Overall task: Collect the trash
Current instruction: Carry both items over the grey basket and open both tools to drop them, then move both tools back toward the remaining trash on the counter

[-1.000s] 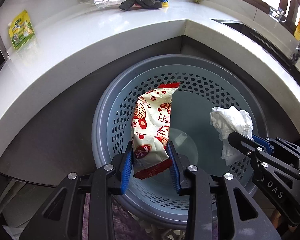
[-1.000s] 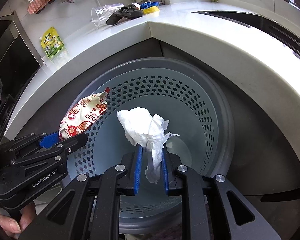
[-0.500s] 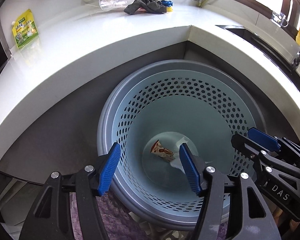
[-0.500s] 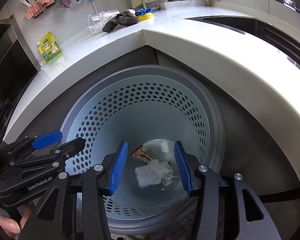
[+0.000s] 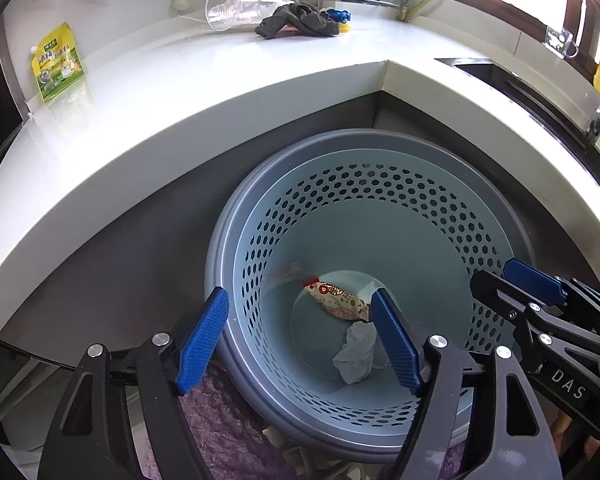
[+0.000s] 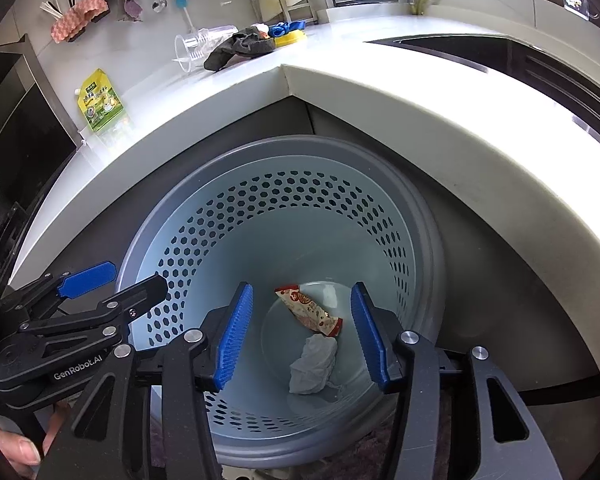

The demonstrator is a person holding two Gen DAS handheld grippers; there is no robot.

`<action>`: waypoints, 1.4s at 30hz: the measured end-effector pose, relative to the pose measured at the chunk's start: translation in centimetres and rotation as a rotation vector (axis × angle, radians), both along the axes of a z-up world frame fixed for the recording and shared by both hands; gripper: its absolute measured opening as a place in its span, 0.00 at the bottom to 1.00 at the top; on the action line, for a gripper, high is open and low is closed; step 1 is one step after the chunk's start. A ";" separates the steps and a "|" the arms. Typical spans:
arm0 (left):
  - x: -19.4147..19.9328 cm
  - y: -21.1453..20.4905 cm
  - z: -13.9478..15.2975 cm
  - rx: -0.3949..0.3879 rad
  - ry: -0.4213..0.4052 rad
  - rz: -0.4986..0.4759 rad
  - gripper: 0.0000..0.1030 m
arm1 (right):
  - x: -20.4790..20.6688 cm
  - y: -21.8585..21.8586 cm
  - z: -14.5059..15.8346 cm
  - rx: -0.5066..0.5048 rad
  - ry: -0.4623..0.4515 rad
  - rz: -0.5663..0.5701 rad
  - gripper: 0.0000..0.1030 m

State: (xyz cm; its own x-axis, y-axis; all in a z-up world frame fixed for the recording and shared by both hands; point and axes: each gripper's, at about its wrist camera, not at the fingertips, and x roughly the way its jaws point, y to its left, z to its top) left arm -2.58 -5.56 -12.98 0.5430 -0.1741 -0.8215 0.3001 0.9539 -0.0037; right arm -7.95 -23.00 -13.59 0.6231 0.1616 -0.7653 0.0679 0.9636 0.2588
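A grey-blue perforated bin (image 5: pixel 380 184) (image 6: pixel 284 200) stands under the counter corner. At its bottom lie a red-and-white snack wrapper (image 5: pixel 338 300) (image 6: pixel 308 310) and a crumpled white tissue (image 5: pixel 356 354) (image 6: pixel 314 364). My left gripper (image 5: pixel 300 340) is open and empty above the bin's near rim; it also shows at the left of the right wrist view (image 6: pixel 112 284). My right gripper (image 6: pixel 302 336) is open and empty over the bin; it also shows at the right of the left wrist view (image 5: pixel 512 280).
On the white counter (image 5: pixel 220 80) lie a green-yellow pouch (image 5: pixel 56 68) (image 6: pixel 100 100), a tipped clear plastic cup (image 5: pixel 236 6) (image 6: pixel 200 46) and a dark cloth (image 5: pixel 296 22) (image 6: pixel 240 48). A sink (image 5: pixel 500 76) is at the right. A purple rug (image 5: pixel 228 432) lies below.
Both grippers opened. The wrapper and the tissue fell from them to the bottom of the bin. Both grippers have risen and pulled back a little.
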 end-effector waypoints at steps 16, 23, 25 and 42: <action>0.1 1.9 2.7 -0.076 -0.128 0.055 0.92 | 0.0 0.0 2.0 -0.019 -0.054 0.001 0.61; 0.7 2.9 5.4 -0.072 -0.238 0.093 0.93 | 1.0 0.2 3.9 -0.042 -0.102 0.011 0.63; 1.0 2.9 6.0 -0.062 -0.258 0.096 0.94 | 1.4 0.1 4.4 -0.036 -0.112 0.011 0.63; 5.3 3.8 11.5 -0.113 -0.348 0.067 0.94 | 6.7 0.6 10.2 -0.069 -0.248 0.004 0.68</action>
State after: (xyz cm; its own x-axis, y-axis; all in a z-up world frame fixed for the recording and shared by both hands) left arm 2.72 -1.71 -1.47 0.8000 -0.2071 -0.5631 0.2383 0.9710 -0.0184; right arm -1.27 -22.44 -3.43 0.7928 0.1173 -0.5980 0.0066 0.9796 0.2008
